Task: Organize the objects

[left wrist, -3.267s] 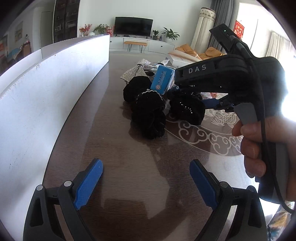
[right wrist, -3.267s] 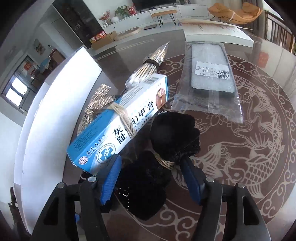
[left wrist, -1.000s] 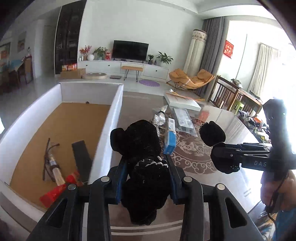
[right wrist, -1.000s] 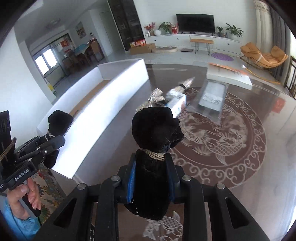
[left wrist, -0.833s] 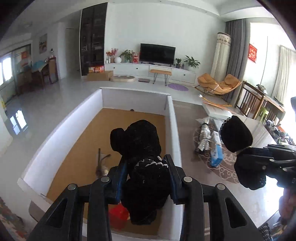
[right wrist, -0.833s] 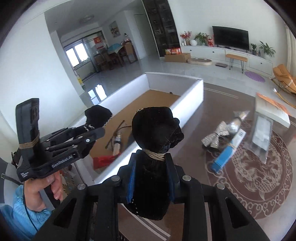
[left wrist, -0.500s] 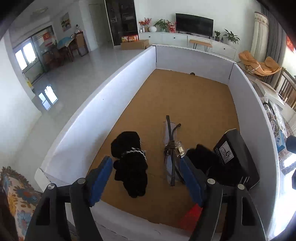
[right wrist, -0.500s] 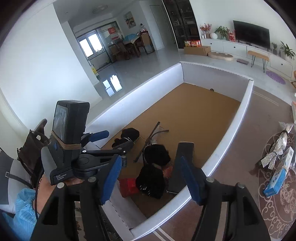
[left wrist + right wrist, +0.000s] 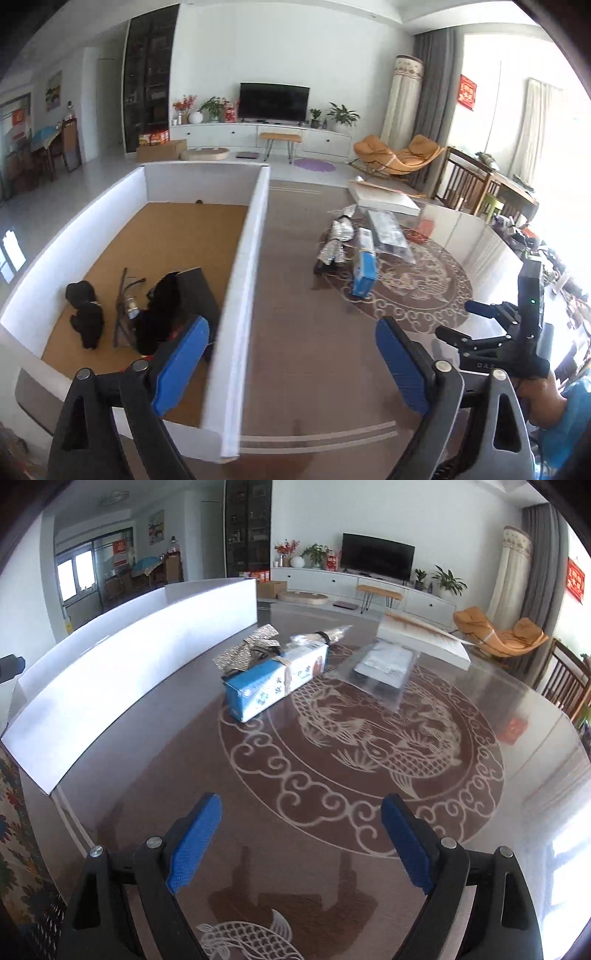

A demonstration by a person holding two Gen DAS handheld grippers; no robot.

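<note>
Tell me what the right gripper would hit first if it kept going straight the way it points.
Probably the bare table top. The right gripper, jaws opening and empty, points down at the fish pattern; the blue box lies farther on, left of that line.

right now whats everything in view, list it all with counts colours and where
box: one, white walls, brown floor, left on the table
black fuzzy bundles: two, black, near end of the box floor
dark flat piece: one, black, in the box beside the right wall
thin tied sticks: one bundle, dark, between the fuzzy bundles
blue carton: one, blue and white, on the table
silver glitter bow: one, silver, behind the carton
clear packet: one, clear with grey insert, right of the carton
table: one, brown with pale fish pattern
left claw: opening, empty
right claw: opening, empty
</note>
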